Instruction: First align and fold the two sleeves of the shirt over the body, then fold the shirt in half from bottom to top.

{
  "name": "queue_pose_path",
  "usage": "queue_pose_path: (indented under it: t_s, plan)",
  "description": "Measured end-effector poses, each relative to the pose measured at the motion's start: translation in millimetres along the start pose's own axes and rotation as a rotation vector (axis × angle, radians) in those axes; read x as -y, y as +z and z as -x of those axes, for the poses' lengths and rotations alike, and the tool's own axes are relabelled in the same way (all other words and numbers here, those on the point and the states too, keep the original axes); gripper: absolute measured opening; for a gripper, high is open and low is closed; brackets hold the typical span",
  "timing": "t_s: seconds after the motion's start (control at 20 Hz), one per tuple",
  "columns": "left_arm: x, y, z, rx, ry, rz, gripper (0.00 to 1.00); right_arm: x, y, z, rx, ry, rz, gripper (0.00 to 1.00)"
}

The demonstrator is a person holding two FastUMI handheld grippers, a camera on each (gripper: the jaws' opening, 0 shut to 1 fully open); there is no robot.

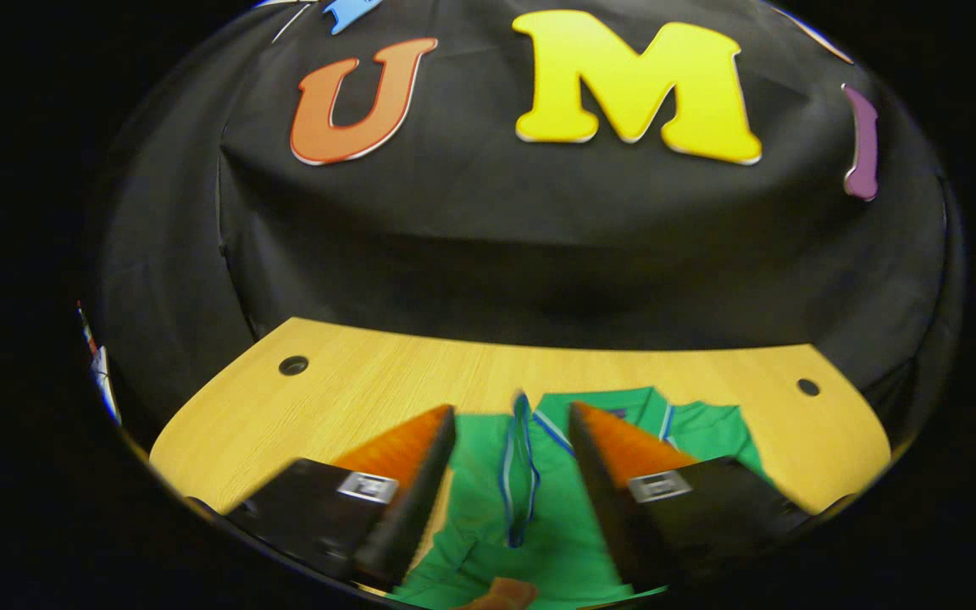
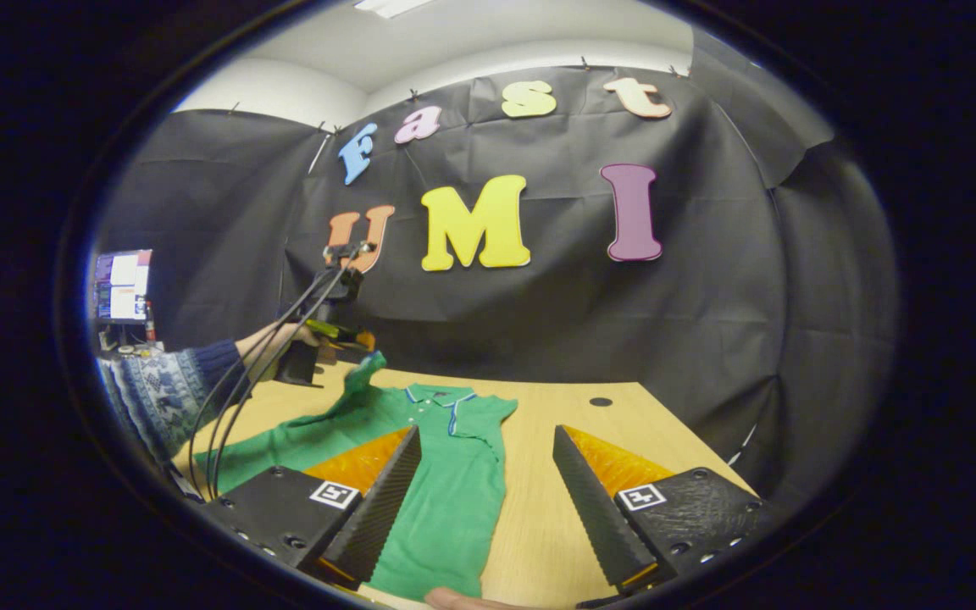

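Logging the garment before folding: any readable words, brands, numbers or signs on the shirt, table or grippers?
Shirt: no readable text.
Table: none.
Left gripper and right gripper: square patterned markers, no words.
Monitor: too small to read.

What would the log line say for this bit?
left gripper: open, raised sleeve in its gap | right gripper: open, by shirt | shirt: on table, not folded

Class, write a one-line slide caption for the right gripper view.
Open right gripper hovers over a green shirt on the wooden table.
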State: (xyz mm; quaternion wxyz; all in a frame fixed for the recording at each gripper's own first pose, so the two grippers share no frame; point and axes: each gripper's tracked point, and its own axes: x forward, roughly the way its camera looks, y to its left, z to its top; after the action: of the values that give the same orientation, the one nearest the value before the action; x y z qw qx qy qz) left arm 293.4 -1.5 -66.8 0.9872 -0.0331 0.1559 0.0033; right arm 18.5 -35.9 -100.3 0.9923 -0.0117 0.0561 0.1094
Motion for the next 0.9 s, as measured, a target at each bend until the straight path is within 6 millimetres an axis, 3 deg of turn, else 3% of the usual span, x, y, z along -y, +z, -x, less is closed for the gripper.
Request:
queue_pose_path:
  t_s: [0.05, 0.15, 0.25, 0.45, 0.7, 0.9]
  plan:
    - [4.2, 11.4, 13.5, 0.034, 0.007, -0.016, 1.0, -2.6, 0.3, 4.9, -0.004, -0.006, 0.002, 0.95]
    - [7.8, 24.2, 31.3, 0.087, -0.006, -0.039, 1.0, -7.5, 4.6, 16.2, 0.001, -0.012, -0.003, 0.95]
    - [11.2, 43.1, 79.7, 0.121, -0.017, -0.054, 1.0, -11.1, 13.2, 26.8, 0.018, -0.031, 0.002, 0.95]
    - [-10.8, 71.9, 167.2, 0.212, 0.001, -0.098, 1.0, -18.3, 33.0, 50.1, 0.054, -0.072, 0.023, 0.95]
    - [-38.1, 42.9, 252.3, 0.26, 0.017, -0.088, 1.0, -23.3, 49.3, 76.5, 0.097, -0.111, 0.06, 0.96]
    - [-60.9, -6.9, 293.5, 0.257, 0.048, -0.09, 1.0, -22.8, 36.9, 84.3, 0.095, -0.139, 0.077, 0.96]
